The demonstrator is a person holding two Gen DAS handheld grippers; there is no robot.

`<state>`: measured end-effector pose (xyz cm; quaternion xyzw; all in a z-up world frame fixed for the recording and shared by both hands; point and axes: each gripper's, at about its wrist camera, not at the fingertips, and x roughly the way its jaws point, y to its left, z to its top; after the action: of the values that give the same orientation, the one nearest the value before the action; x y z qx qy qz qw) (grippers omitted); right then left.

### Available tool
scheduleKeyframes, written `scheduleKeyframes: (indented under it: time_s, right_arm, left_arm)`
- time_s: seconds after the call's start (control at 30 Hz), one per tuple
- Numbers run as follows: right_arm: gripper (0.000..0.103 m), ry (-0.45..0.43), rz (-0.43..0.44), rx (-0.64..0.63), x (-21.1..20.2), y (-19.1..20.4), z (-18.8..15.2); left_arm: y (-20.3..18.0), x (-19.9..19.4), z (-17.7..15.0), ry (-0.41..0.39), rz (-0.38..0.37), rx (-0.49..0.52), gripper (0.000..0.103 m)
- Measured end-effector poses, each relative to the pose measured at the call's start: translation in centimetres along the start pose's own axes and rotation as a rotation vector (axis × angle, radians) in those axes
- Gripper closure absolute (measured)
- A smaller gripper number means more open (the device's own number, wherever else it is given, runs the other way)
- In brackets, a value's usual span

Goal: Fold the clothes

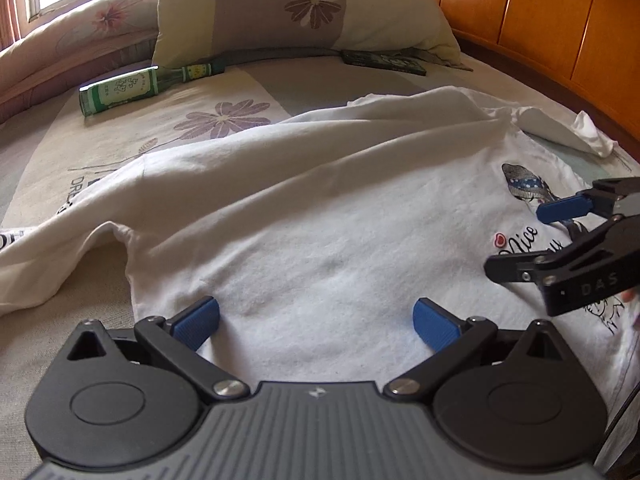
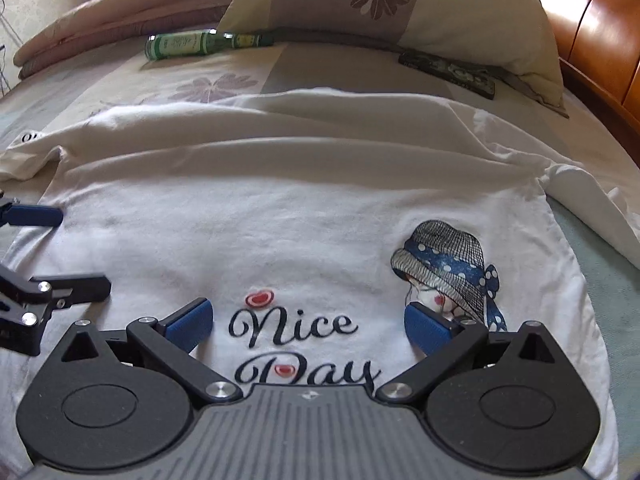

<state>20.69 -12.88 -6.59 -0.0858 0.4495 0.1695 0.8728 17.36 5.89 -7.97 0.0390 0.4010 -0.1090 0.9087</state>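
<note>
Both hand-held grippers hover low over the near part of a white T-shirt [image 2: 304, 216] on the bed [image 1: 52, 152]: the left hand-held gripper [image 1: 316, 320] has its blue pads spread wide over plain cloth with nothing between them, and the right hand-held gripper [image 2: 308, 320] is likewise wide apart and empty, straddling the "Nice Day" lettering [image 2: 296, 344] beside the print of a girl in a hat [image 2: 448, 268]. That shirt lies print side up across the bedspread, its far portion doubled over in a long soft ridge, one sleeve [image 1: 48, 268] trailing at the left and bunched fabric [image 1: 580, 132] at the right by the wooden headboard [image 1: 540, 20]. I judge the fold barely begun: at most one loose lengthwise turn shows, the sleeves are not tucked, wrinkles remain, and no edge is pinched yet. Beyond the shirt lie a green bottle [image 1: 120, 90], a dark flat box [image 2: 448, 72] and a flowered pillow [image 1: 304, 4].
</note>
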Motion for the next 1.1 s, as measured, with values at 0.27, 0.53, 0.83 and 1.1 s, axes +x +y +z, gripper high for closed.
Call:
scheduleKeyframes:
  time_s: [0.27, 0.53, 0.83, 1.1]
  right_arm:
    - [0.000, 0.172, 0.009, 0.012, -0.2, -0.6, 0.5]
    - [0.000, 0.232, 0.095, -0.095, -0.3, -1.4, 0.8]
    - [0.000, 0.206, 0.300, -0.365, -1.5, -3.6, -0.5]
    - [0.000, 0.201, 0.309, -0.383, -1.9, -3.9, -0.6]
  left_arm:
    - [-1.1, 1.1, 4.5, 0.078, -0.017, -0.086, 0.001]
    - [-4.7, 1.5, 8.1, 0.115, -0.102, -0.054, 0.001]
    - [-6.1, 5.9, 7.8, 0.258, -0.035, -0.189, 0.001]
    - [-6.7, 5.7, 7.4, 0.263, -0.026, -0.116, 0.001]
